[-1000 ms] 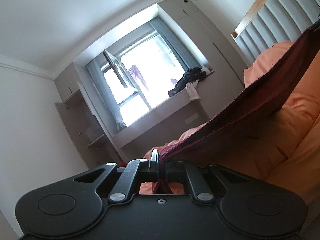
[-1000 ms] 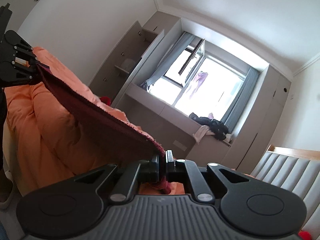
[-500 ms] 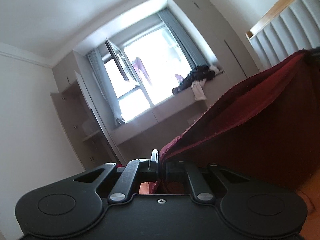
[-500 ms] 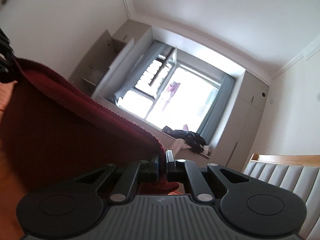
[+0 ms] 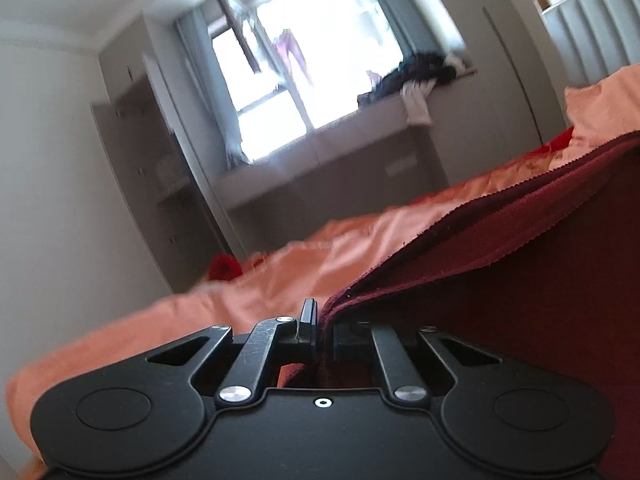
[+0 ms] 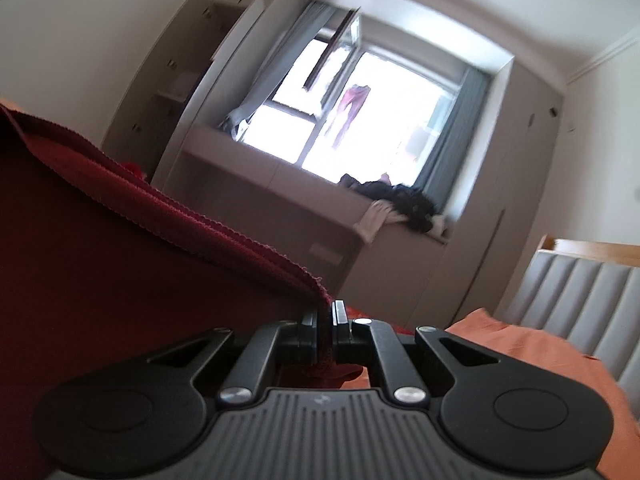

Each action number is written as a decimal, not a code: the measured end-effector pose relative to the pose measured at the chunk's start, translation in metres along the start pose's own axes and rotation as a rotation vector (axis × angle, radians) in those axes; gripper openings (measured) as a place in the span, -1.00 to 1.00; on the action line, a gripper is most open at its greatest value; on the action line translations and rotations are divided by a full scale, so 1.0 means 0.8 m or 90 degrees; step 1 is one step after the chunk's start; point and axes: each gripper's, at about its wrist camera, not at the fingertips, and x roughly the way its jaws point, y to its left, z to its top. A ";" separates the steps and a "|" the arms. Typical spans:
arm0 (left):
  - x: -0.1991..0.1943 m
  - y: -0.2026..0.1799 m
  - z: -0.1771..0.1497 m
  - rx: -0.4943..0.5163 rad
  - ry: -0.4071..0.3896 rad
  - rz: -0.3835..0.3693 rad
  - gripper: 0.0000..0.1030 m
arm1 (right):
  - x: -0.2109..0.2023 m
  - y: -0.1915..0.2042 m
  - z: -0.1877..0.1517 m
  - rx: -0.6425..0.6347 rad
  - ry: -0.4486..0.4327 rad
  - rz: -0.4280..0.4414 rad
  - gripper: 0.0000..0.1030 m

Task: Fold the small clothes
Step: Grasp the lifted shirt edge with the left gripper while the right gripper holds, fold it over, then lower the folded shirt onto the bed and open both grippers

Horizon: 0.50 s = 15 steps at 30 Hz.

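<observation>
Dark red cloth (image 5: 500,300): soft, light, limp knit with a scalloped hem; it sags between grips, so corners along the hem are the places to hold.

Left gripper (image 5: 324,328): jaws nearly together, pinching one hem corner; the cloth runs off to the right and far side, over the orange quilt (image 5: 200,312).

Right gripper (image 6: 326,332): jaws likewise clamped on the other corner; the cloth stretches left from it (hem taut, body hanging below). Quilt visible near right. Cloth is airborne between both grippers, above the bed.
</observation>
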 end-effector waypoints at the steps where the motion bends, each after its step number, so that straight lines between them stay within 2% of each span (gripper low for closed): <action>1: 0.013 0.000 -0.005 -0.007 0.012 -0.005 -0.84 | 0.010 0.001 -0.003 0.002 0.009 0.006 -0.87; 6: 0.076 0.007 -0.019 -0.045 0.077 -0.048 -0.81 | 0.052 0.012 -0.020 0.006 0.051 0.028 -0.87; 10: 0.101 0.013 -0.034 -0.060 0.116 -0.069 -0.72 | 0.070 0.018 -0.027 0.008 0.075 0.039 -0.85; 13: 0.114 0.015 -0.044 -0.074 0.139 -0.078 -0.56 | 0.078 0.017 -0.029 0.012 0.087 0.046 -0.84; 15: 0.116 0.017 -0.048 -0.086 0.149 -0.078 -0.37 | 0.080 0.016 -0.031 0.016 0.094 0.052 -0.78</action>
